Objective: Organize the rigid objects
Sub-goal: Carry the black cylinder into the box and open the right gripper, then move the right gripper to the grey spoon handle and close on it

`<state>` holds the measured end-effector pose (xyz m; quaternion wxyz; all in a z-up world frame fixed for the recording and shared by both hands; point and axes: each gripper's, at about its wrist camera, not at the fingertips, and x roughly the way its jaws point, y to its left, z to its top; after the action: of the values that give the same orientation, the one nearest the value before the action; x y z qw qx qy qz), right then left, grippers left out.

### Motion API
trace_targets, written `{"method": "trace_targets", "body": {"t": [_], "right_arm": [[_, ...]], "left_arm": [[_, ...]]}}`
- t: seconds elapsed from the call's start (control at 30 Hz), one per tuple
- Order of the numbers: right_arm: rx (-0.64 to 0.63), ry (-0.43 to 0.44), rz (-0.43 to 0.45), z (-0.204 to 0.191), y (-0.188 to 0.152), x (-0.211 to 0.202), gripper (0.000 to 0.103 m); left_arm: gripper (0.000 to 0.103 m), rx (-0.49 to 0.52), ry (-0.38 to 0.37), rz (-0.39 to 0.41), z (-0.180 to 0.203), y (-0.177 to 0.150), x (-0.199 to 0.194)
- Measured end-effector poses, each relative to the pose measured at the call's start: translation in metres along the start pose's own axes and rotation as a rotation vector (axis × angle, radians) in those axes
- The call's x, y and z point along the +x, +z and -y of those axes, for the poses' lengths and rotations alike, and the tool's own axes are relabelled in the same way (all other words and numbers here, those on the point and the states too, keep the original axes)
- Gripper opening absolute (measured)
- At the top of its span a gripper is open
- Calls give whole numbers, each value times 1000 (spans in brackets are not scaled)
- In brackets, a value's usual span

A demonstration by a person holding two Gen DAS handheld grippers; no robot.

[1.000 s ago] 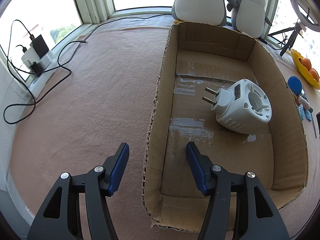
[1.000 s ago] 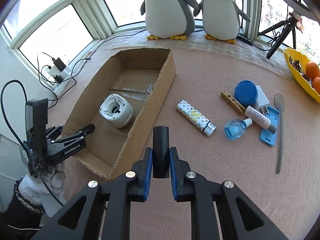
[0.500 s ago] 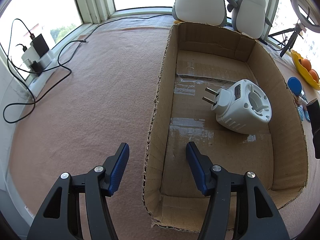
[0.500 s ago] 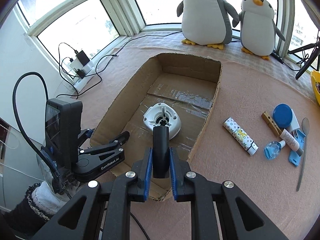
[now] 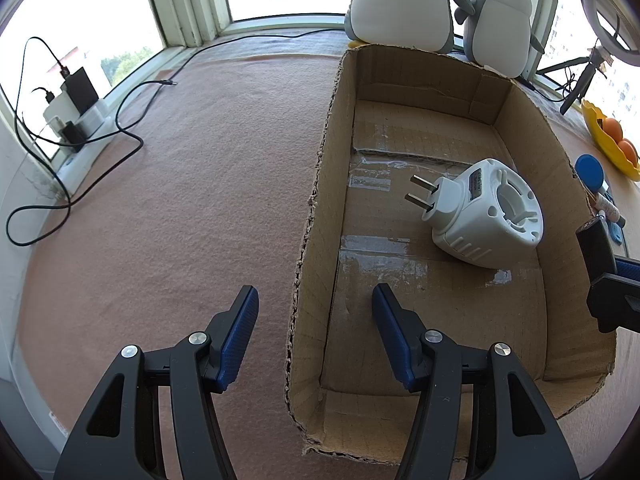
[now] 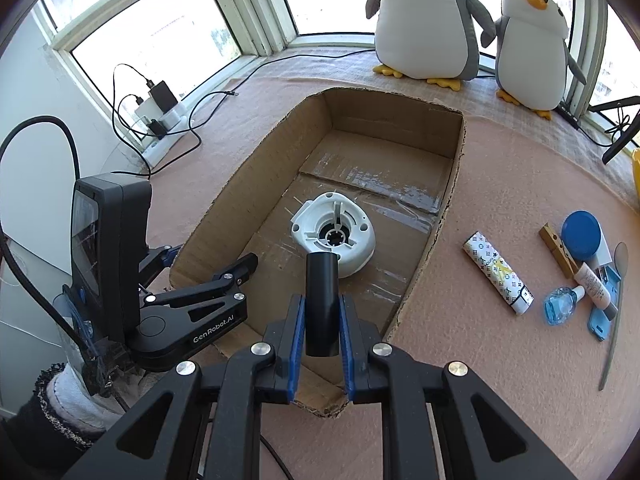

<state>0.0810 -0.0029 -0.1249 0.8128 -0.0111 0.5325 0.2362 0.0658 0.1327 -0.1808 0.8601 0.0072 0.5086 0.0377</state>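
1. Leftmost, by the window: a white power strip with black chargers plugged in, black cables trailing across the pink felt bench.
2. Next over: left claw spread wide, nothing between its blue pads, straddling the near left wall of the cardboard box, one finger outside, one inside. Seen from the right wrist view as a black claw at the box's near left corner, carrying a phone-like device.
3. Centre: open cardboard box on the bench, with a white plug adapter lying on its taped floor, prongs pointing toward the left wall. Same adapter visible just past the tip of the held tube.
4. Centre, nearer: right claw pinching a black cylindrical tube upright between its blue pads, above the box's near end. Tube and claw also showing at the right edge of the left wrist view, over the box's right wall.
5. Right of the box, on the bench: a white patterned tube, then a wooden clothespin, a blue round lid, a small blue bottle, a white squeeze tube, a blue flat case and a grey spoon, clustered close together.
6. Far side, at the window: two plush penguins; at far right, a yellow bowl with oranges.
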Motion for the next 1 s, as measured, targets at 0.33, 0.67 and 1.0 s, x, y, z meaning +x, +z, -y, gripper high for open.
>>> {"method": "trace_targets", "body": {"t": [0.33,0.67,1.0], "right_arm": [[-26,-11,42,-6,0,-6,58],[2,-20,70,4,0,-16,58],[107,-78,140,49,-10,-47,58]], "left_arm": [[59,1,0,0,0,0,0],[59,2,0,0,-1,0,0],[59,9,7,-1,2,1,1]]}}
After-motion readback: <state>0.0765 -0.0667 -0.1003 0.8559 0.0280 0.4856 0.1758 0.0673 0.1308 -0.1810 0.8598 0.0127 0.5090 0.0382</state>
